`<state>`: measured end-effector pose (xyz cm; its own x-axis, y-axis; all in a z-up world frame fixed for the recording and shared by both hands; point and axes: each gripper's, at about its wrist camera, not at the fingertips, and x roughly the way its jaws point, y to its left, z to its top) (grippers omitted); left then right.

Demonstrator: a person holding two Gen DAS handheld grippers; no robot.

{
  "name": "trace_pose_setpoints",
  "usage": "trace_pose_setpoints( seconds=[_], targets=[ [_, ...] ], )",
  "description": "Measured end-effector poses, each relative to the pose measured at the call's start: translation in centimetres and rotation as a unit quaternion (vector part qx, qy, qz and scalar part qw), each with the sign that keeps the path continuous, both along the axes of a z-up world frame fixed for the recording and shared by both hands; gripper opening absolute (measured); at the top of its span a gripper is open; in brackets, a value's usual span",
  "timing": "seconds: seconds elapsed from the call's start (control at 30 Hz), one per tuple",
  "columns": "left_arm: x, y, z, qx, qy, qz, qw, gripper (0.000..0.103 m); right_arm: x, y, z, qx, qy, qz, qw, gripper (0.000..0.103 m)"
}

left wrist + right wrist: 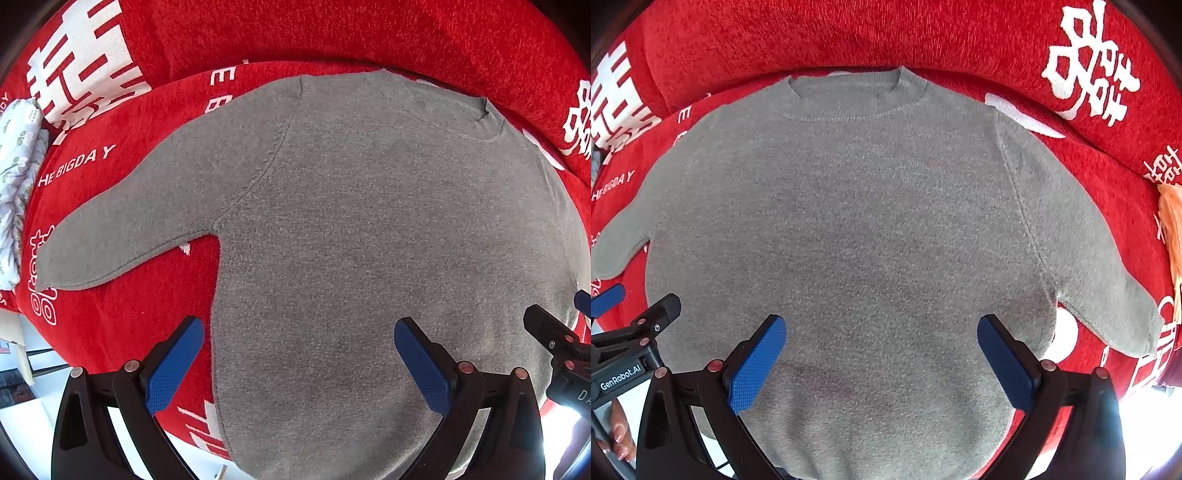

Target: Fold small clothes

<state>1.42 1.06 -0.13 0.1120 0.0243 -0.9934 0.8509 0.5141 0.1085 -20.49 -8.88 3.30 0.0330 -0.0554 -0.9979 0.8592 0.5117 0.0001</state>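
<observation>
Grey sweater [351, 221] lies flat, face up, on the red cover [110, 332] with white lettering; looks like a sofa seat, backrest rising behind the collar [846, 92] at 12 o'clock. Both sleeves are spread out, nothing folded yet by the look of it.

Left to right:
- Far left, 9 o'clock in the left wrist view: a floral white bundle [18, 177] sits on the edge of the cover, clear of the sweater.
- Left sleeve [122, 229] runs out toward 8 o'clock, cuff flat on the cover.
- Left gripper [299, 354] hovers over the hem side of the body, jaws wide, nothing between them. Its left finger sits over red cover, the right over knit, so it straddles the sweater's left side edge. Probably lined up to take that edge or the sleeve.
- Right gripper [881, 350] also wide and empty, over the lower middle of the body. Each gripper shows at the edge of the other's view, so they are just beside each other.
- Right sleeve [1108, 295] points to 4 o'clock, cuff near the cover's front edge.
- Far right, 3 o'clock: an orange fabric piece [1172, 229], apart from the sweater.

Spread-flat layout suits a sleeves-in fold first. Judgement: task at its start.
</observation>
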Motion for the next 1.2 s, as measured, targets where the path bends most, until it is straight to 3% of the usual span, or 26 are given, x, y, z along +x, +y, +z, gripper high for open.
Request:
trace_pose_setpoints(
  seconds=[0.53, 0.73, 0.93, 1.2],
  targets=[
    [4.7, 3.0, -1.1, -0.022, 0.026, 0.033, 0.9989, 0.103, 2.1, 1.6, -0.4, 0.024, -0.022, -0.017, 0.999, 0.103],
    [9.0, 6.0, -1.7, -0.057, 0.064, 0.088, 0.9924, 0.103, 4.1, 2.5, -0.6, 0.031, -0.033, -0.011, 0.999, 0.103],
    [15.0, 10.6, -3.0, -0.104, 0.081, 0.164, 0.9775, 0.103, 6.3, 3.7, -0.7, 0.041, -0.042, 0.005, 0.998, 0.103],
    [21.8, 15.0, -7.3, -0.16, 0.104, 0.265, 0.9451, 0.103, 9.1, 5.7, -0.7, 0.055, -0.056, 0.017, 0.997, 0.103]
  ],
)
